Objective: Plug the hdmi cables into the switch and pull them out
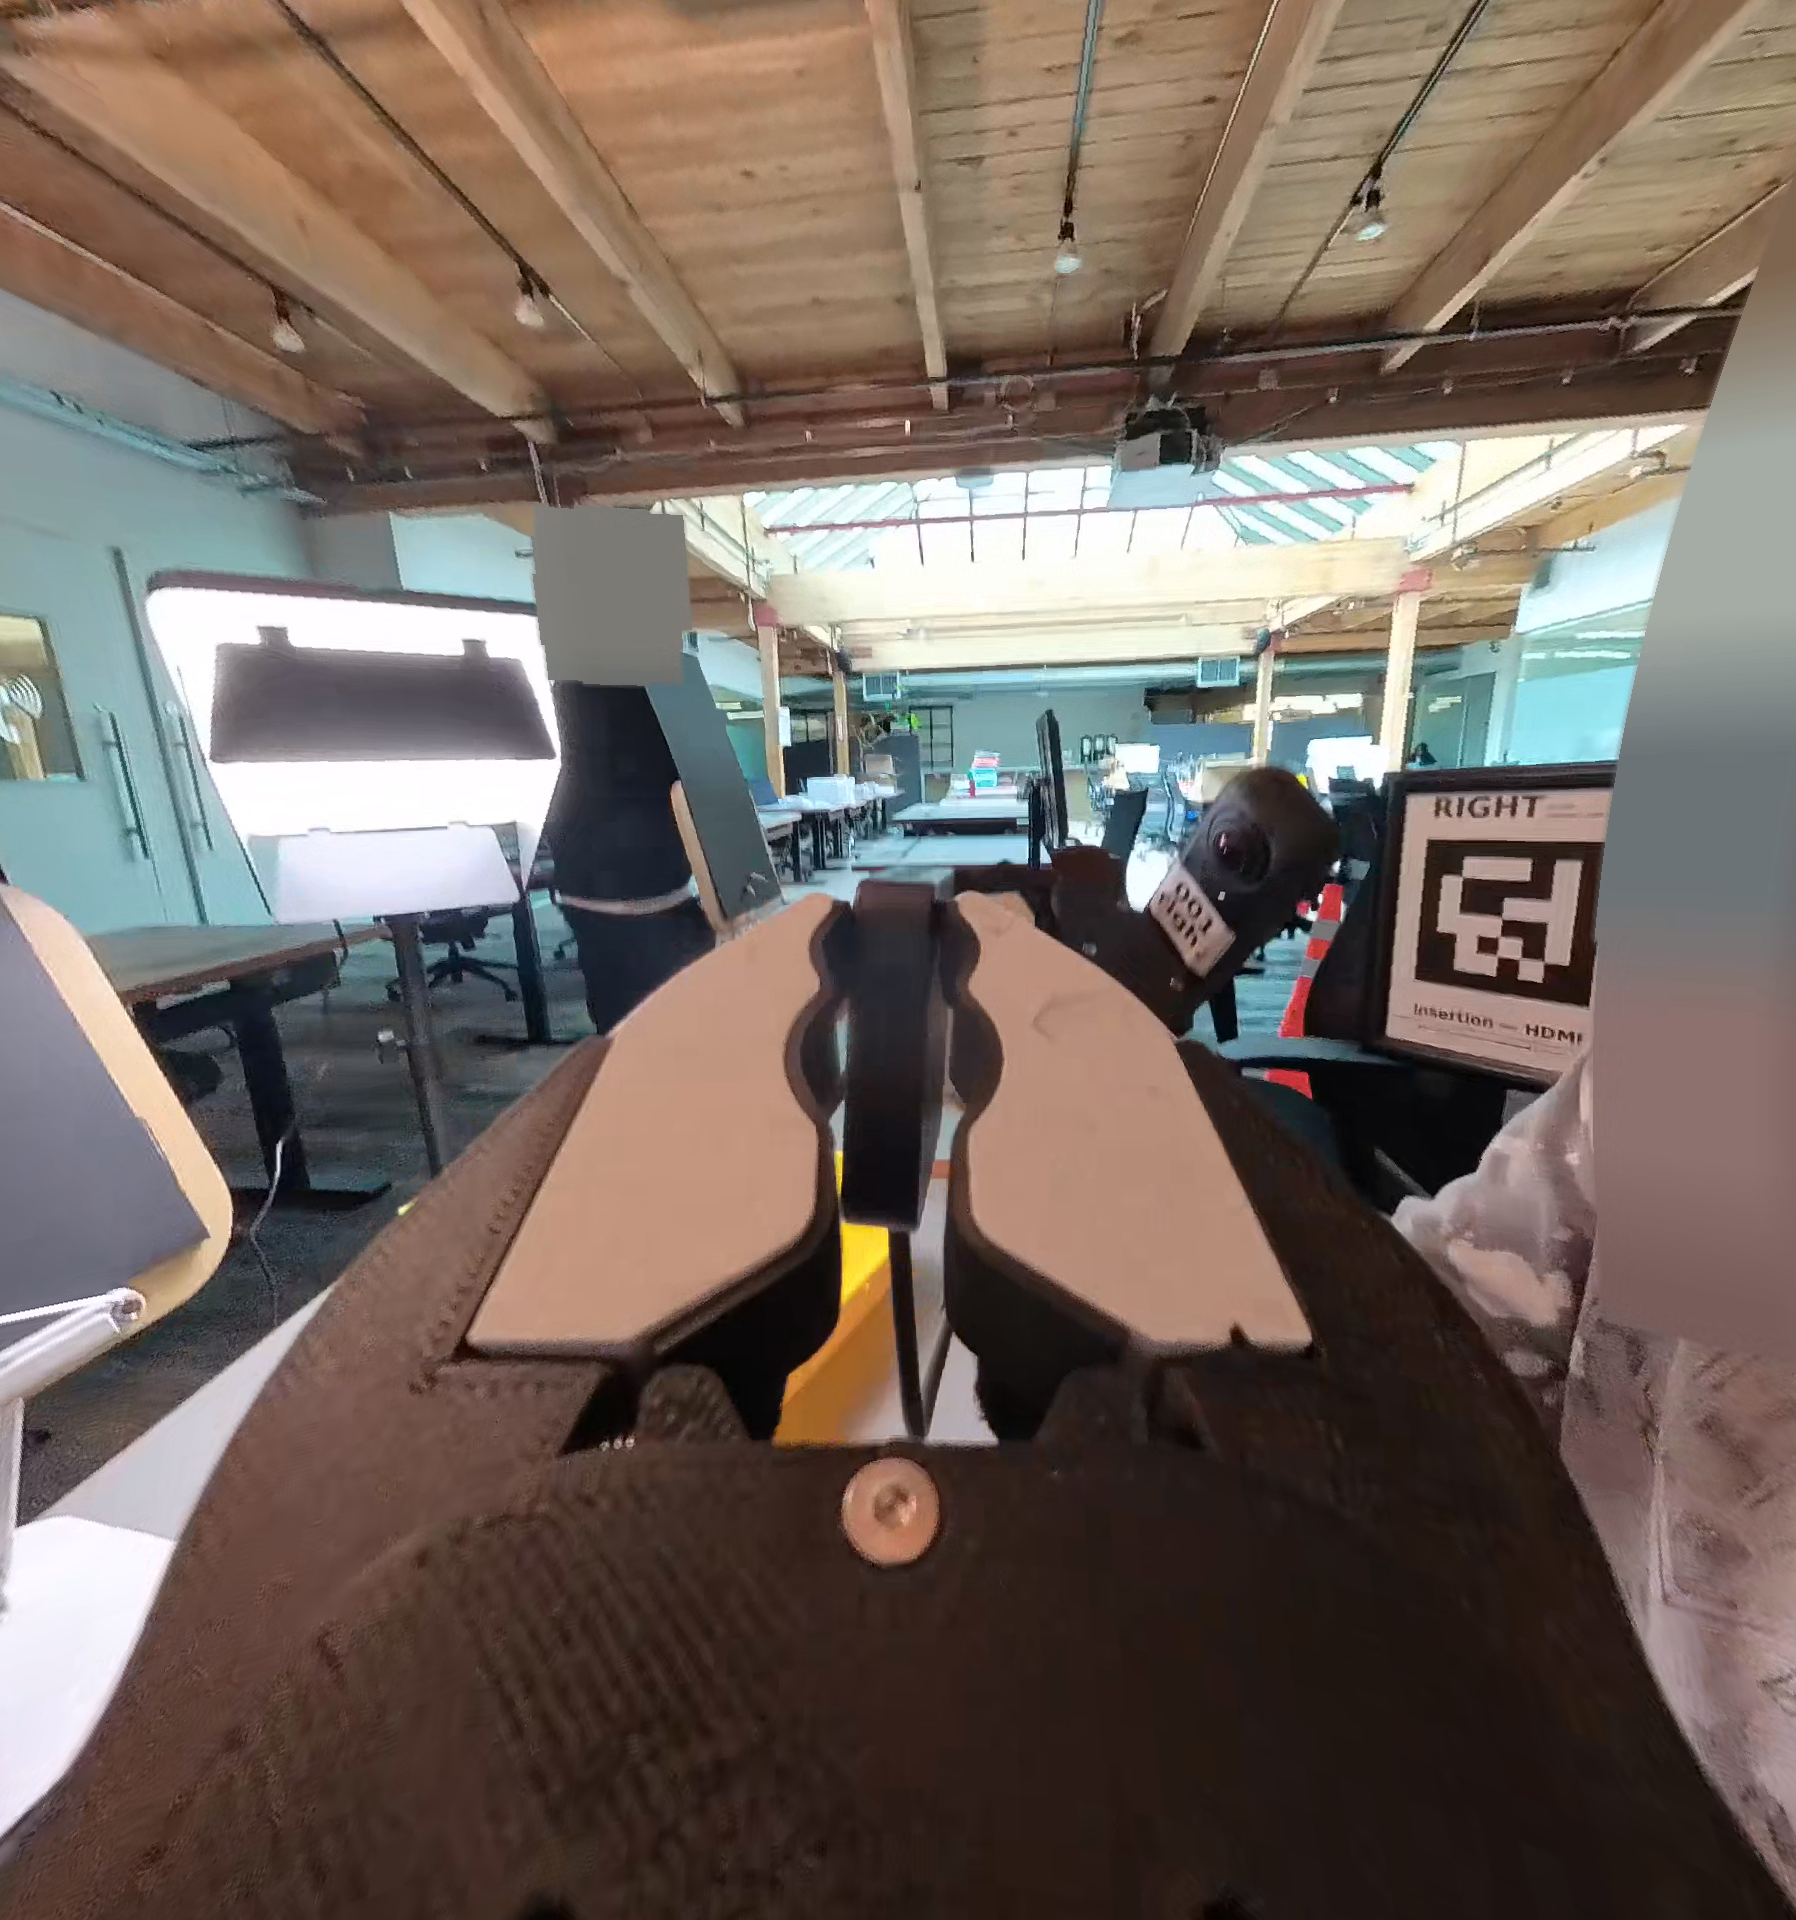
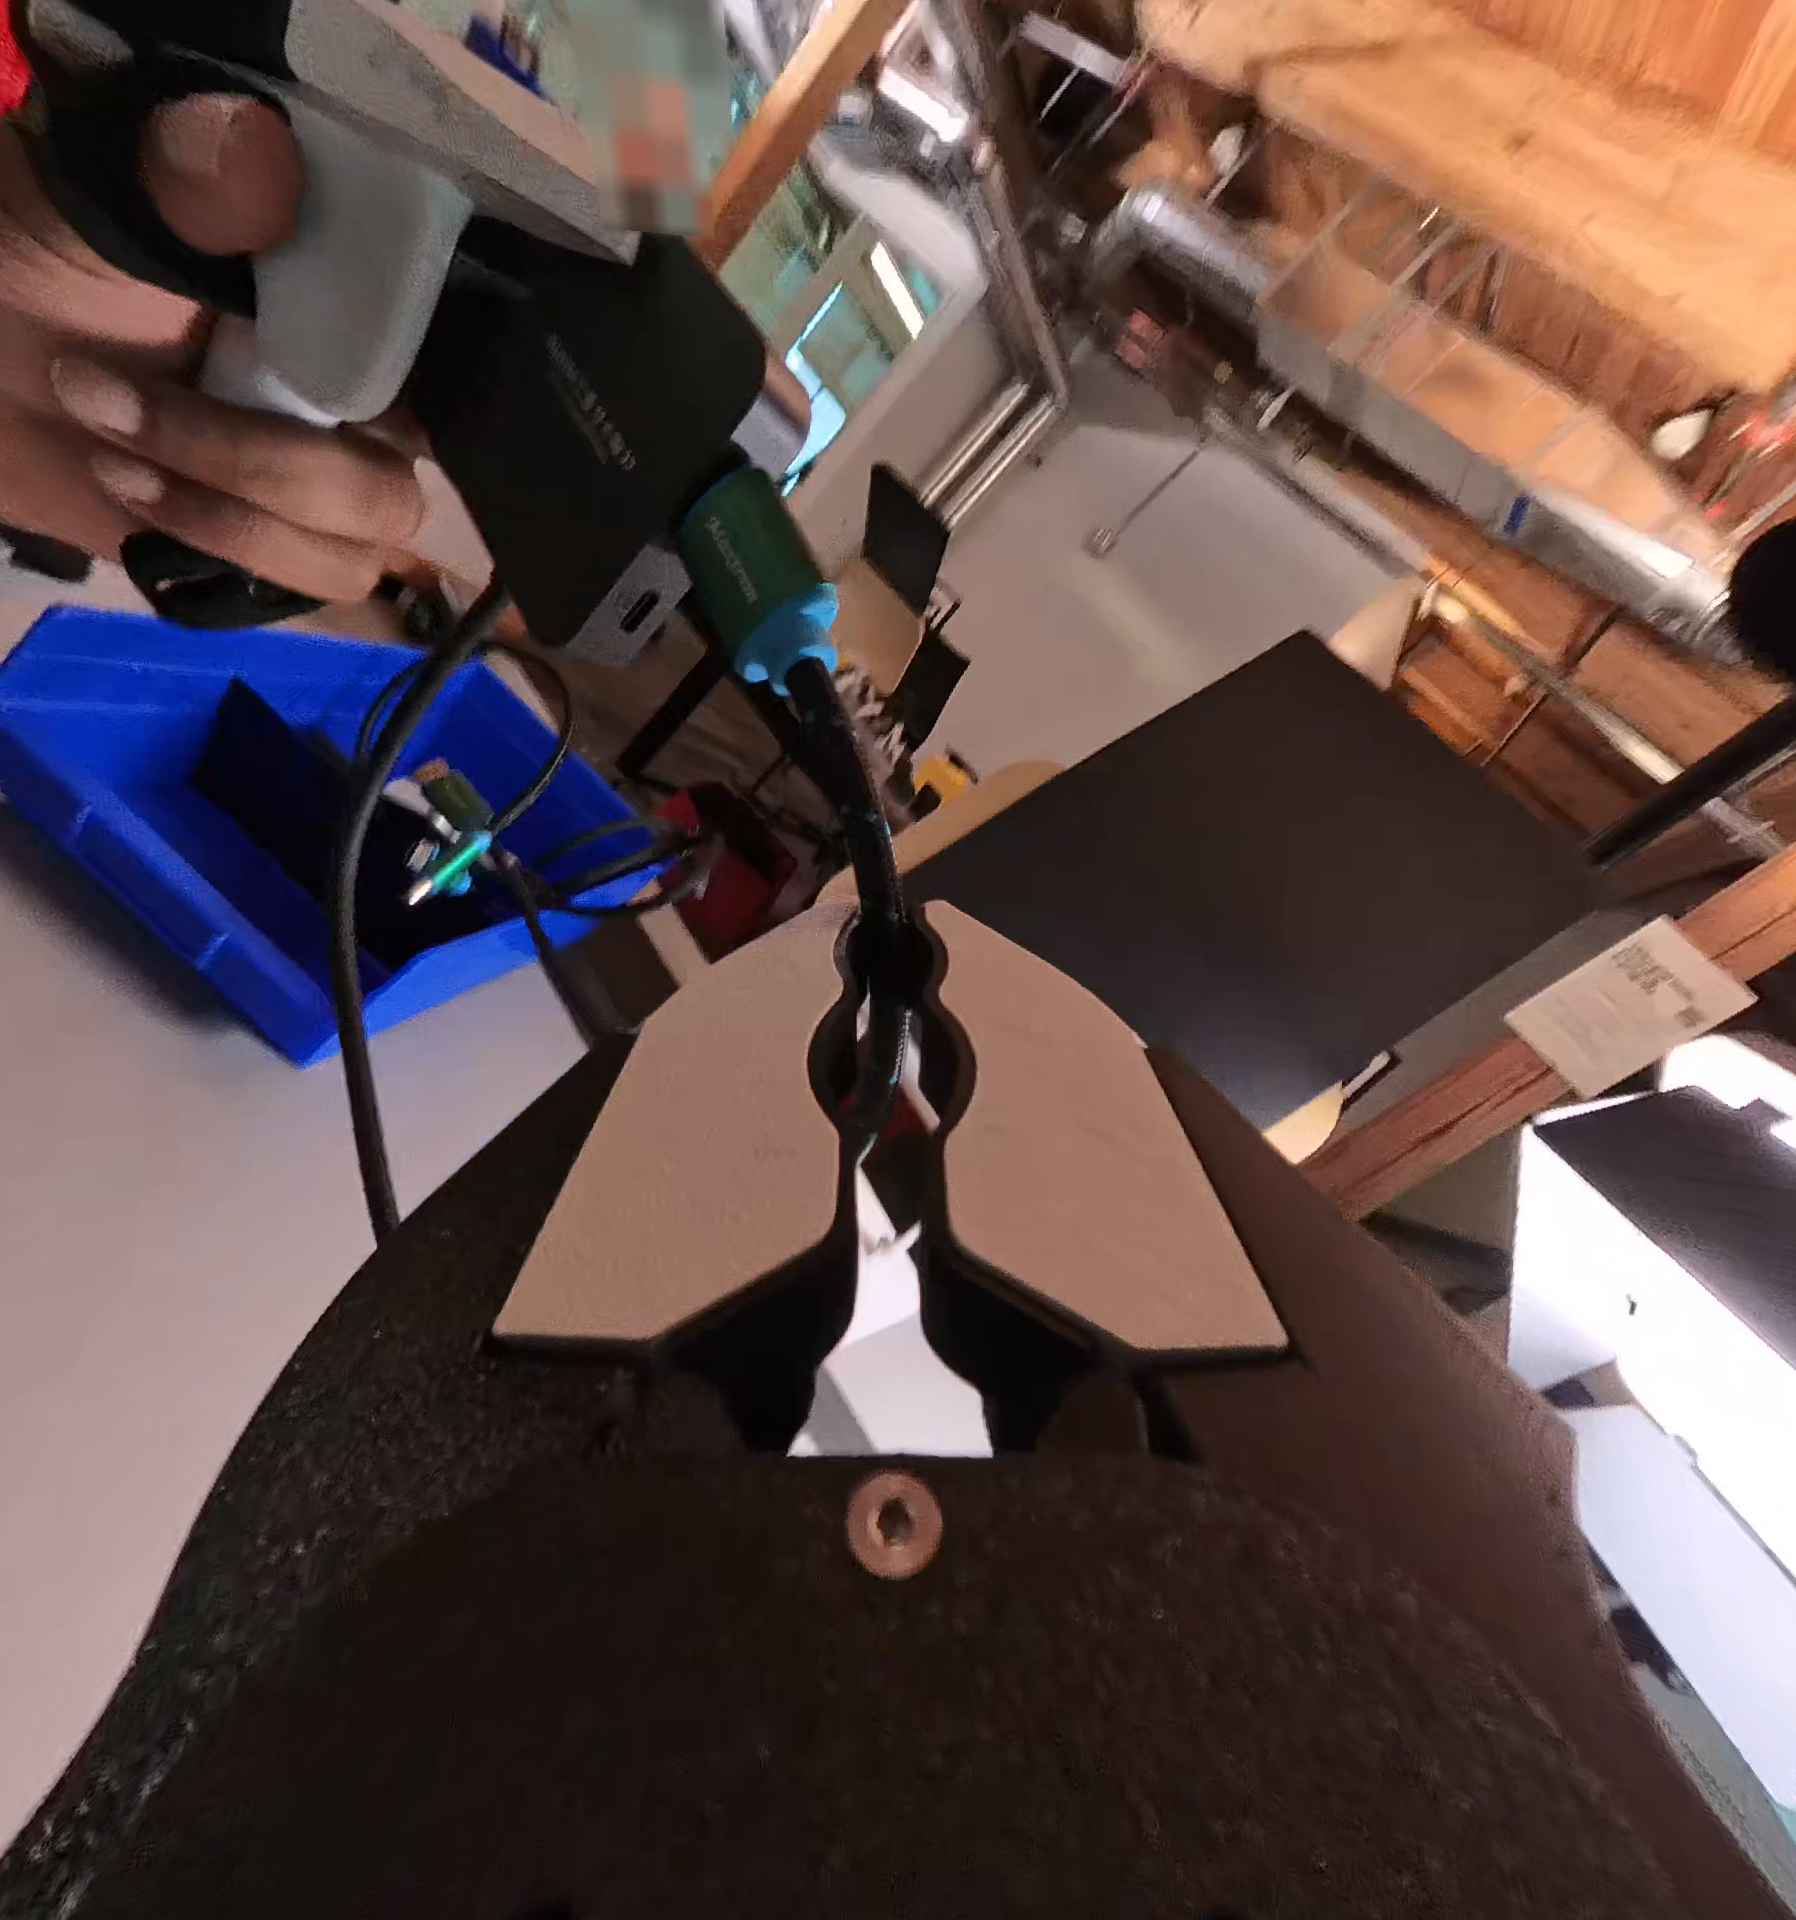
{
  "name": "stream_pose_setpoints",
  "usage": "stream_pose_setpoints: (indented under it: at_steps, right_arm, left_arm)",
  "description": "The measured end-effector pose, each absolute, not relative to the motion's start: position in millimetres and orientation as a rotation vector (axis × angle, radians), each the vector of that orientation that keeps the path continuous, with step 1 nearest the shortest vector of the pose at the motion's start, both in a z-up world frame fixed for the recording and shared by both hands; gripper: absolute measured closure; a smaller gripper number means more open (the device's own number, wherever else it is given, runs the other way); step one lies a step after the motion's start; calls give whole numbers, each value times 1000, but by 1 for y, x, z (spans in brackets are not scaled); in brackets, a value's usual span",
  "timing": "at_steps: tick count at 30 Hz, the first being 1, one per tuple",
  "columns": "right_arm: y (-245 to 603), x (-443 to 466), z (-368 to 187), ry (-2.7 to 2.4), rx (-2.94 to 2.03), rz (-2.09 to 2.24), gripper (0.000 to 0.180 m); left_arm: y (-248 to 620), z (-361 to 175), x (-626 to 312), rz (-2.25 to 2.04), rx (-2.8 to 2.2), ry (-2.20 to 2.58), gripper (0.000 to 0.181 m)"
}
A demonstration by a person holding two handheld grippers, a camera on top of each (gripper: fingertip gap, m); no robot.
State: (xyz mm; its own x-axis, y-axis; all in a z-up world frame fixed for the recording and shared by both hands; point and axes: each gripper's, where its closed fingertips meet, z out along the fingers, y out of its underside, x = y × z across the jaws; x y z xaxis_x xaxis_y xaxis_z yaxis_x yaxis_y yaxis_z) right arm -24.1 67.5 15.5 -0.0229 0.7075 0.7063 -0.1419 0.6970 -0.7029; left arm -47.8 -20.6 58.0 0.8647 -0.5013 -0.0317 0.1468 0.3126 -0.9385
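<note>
In the left wrist view my left gripper (image 1: 894,920) is shut on the black switch (image 1: 889,1049), seen edge-on between the pads, with a thin black lead (image 1: 912,1340) hanging from it. In the right wrist view the switch (image 2: 593,416) is held up at the upper left in the left gripper's grey fingers (image 2: 354,301). A green HDMI plug (image 2: 748,561) with a blue collar sits against the switch's lower edge and looks seated in a port. My right gripper (image 2: 889,925) is shut on that plug's black braided cable (image 2: 863,790), a short way below the plug.
A blue bin (image 2: 198,790) with more cables and plugs stands on the white table (image 2: 94,1195) at the left. Black panels (image 2: 1268,831) stand behind. A tag sign (image 1: 1496,914) is at the right, and a person (image 1: 613,831) stands beyond the table.
</note>
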Motion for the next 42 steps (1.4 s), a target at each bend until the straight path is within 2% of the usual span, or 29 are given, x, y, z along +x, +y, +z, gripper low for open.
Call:
stream_pose_setpoints:
  at_steps: [6, 15, 21, 24, 26, 33, 37, 40, 41, 42]
  right_arm:
    - [76, -18, 19, -1434, -544, 653, 175]
    - [104, 26, 58, -1278, -657, 702, 175]
    - [124, 62, 80, -1140, -740, 747, 175]
    - [124, 54, 73, -1167, -755, 732, 175]
    - [123, 46, 69, -1181, -755, 716, 175]
    - [126, 33, 56, -1239, -762, 784, 175]
    - [132, 31, 53, -1234, -752, 828, 175]
    - [132, 26, 47, -1245, -743, 834, 175]
    - [133, 24, 45, -1252, -744, 820, 175]
    - [134, 22, 43, -1263, -748, 800, 175]
  left_arm:
    - [-4, 33, -33, -376, -1348, 413, 154]
    - [-27, 56, -11, -266, -1277, 444, 153]
    - [-52, 75, -47, -187, -1219, 327, 155]
    - [-58, 71, -68, -118, -1259, 284, 156]
    - [-51, 50, -92, -19, -1388, 265, 156]
    - [-36, -76, -203, 423, -2023, 151, 143]
    - [-36, -116, -218, 71, -2150, -123, 139]
    - [-12, -98, -195, -503, -1838, -156, 119]
    - [-8, -91, -192, -648, -1744, -165, 119]
    - [-4, -90, -196, -689, -1704, -195, 129]
